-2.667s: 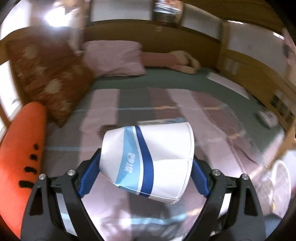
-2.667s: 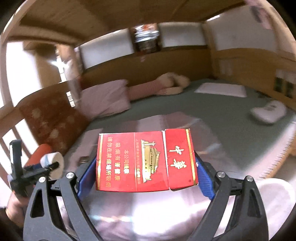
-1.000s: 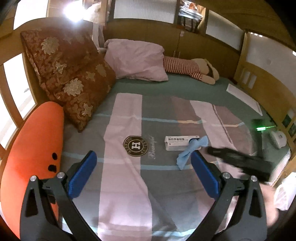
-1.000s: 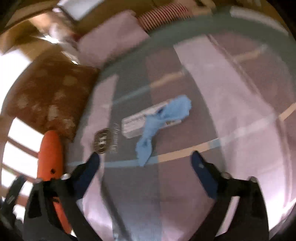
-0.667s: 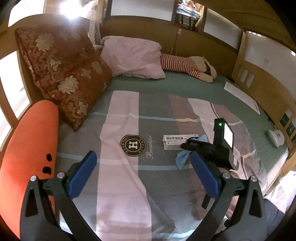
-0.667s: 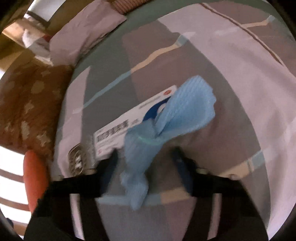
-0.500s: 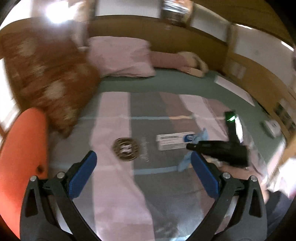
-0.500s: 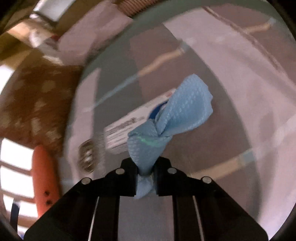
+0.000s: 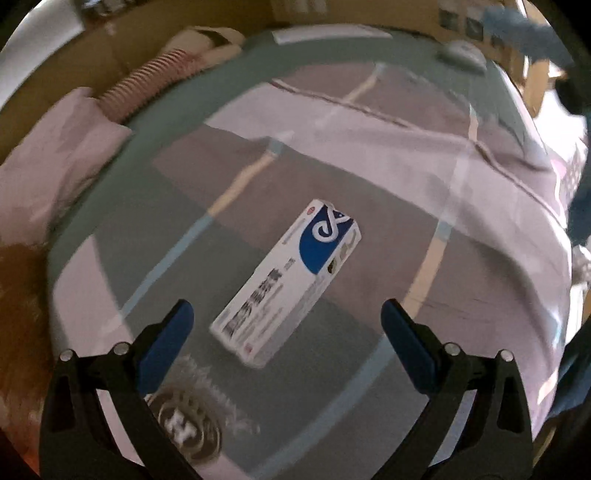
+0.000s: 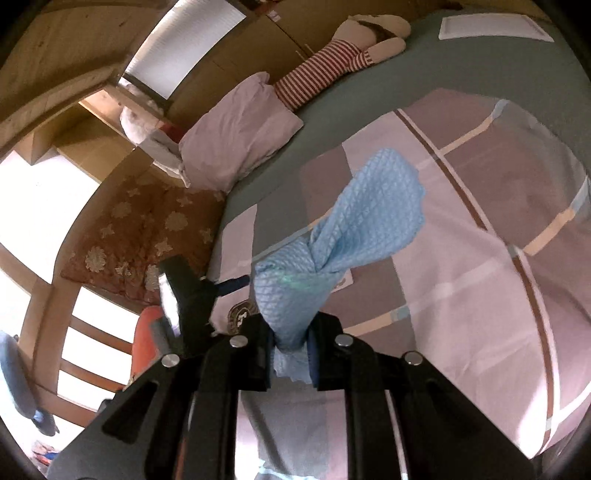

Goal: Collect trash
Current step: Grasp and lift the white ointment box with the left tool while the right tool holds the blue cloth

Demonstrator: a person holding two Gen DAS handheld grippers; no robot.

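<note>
A white and blue carton box (image 9: 288, 280) lies on the striped bedspread (image 9: 369, 166), just ahead of my left gripper (image 9: 286, 325), which is open and empty, its blue pads either side of the box's near end. My right gripper (image 10: 290, 350) is shut on a crumpled blue cloth (image 10: 347, 229) and holds it up above the bed. The cloth also shows blurred at the top right of the left wrist view (image 9: 524, 26). The left gripper shows in the right wrist view (image 10: 192, 291), low over the bedspread.
A pink pillow (image 10: 236, 136), a striped stuffed doll (image 10: 332, 62) and a brown flowered cushion (image 10: 140, 232) lie at the head of the bed. An orange cushion (image 10: 147, 343) lies at the bed's left side. A round logo patch (image 9: 184, 421) marks the bedspread.
My right gripper closed on the blue cloth and lifted it off the box. My left gripper moved down close to the box.
</note>
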